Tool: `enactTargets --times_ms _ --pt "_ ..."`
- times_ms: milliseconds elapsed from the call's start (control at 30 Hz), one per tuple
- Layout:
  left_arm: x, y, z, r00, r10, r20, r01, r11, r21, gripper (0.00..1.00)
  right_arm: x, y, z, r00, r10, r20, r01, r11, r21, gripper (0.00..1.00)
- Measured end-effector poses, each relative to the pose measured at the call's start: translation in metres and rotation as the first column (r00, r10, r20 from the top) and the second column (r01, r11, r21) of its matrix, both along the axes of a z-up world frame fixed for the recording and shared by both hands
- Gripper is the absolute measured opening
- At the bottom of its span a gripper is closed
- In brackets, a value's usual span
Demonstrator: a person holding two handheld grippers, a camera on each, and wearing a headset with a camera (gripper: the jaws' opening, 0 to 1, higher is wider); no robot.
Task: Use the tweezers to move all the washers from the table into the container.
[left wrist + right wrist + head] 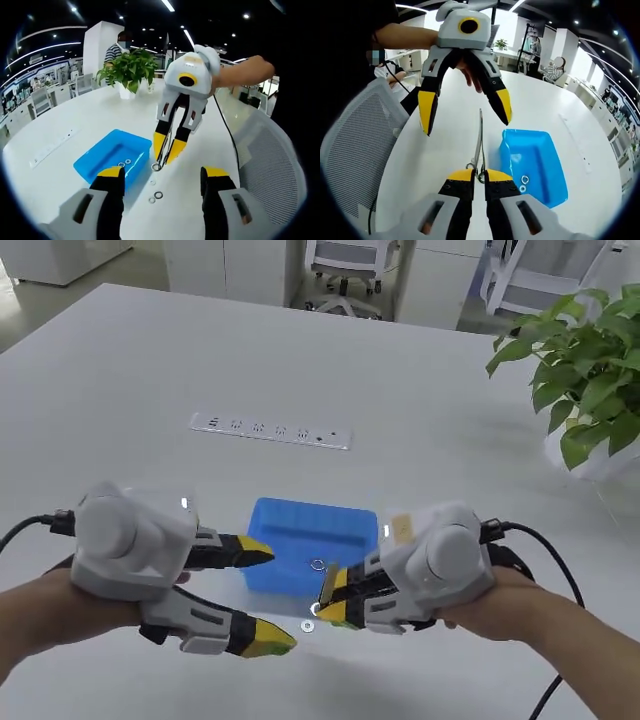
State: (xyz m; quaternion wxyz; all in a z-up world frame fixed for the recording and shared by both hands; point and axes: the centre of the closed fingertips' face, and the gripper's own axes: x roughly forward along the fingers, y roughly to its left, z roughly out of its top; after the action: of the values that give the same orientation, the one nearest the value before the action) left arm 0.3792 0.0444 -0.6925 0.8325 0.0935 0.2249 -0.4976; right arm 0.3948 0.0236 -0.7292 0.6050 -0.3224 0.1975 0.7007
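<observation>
My right gripper (328,602) (479,176) is shut on slim metal tweezers (328,583) (480,135) that point at the front edge of the blue container (300,530) (535,160). In the left gripper view the tweezers' tips (159,161) meet a washer (156,167) beside the container (107,155); whether it is pinched is unclear. Two washers (523,183) (125,163) lie inside the container. Loose washers (156,196) (308,625) lie on the table in front of it. My left gripper (270,597) (164,175) is open, facing the right one with nothing between its fingers.
A white power strip (270,430) lies on the table beyond the container. A potted green plant (590,380) stands at the table's far right. Cables (555,570) trail from both grippers. A mesh chair (272,165) stands at the table's near edge, and office chairs (345,265) beyond the far one.
</observation>
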Motion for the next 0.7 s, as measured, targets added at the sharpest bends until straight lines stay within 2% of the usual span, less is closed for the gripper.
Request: enactTargets --times_ms 267,700 --pt "0.001 0.009 -0.003 0.999 0.042 -0.003 -0.042 0.999 -0.001 0.82 0.008 0.002 0.008 1.000 0.001 0.004 -0.001 1.000 0.007 0.09" --pt "0.002 0.019 0.001 0.996 0.087 0.002 -0.087 0.996 -0.013 0.92 0.029 0.009 0.021 1.000 -0.007 0.023 0.007 1.000 0.026 0.09"
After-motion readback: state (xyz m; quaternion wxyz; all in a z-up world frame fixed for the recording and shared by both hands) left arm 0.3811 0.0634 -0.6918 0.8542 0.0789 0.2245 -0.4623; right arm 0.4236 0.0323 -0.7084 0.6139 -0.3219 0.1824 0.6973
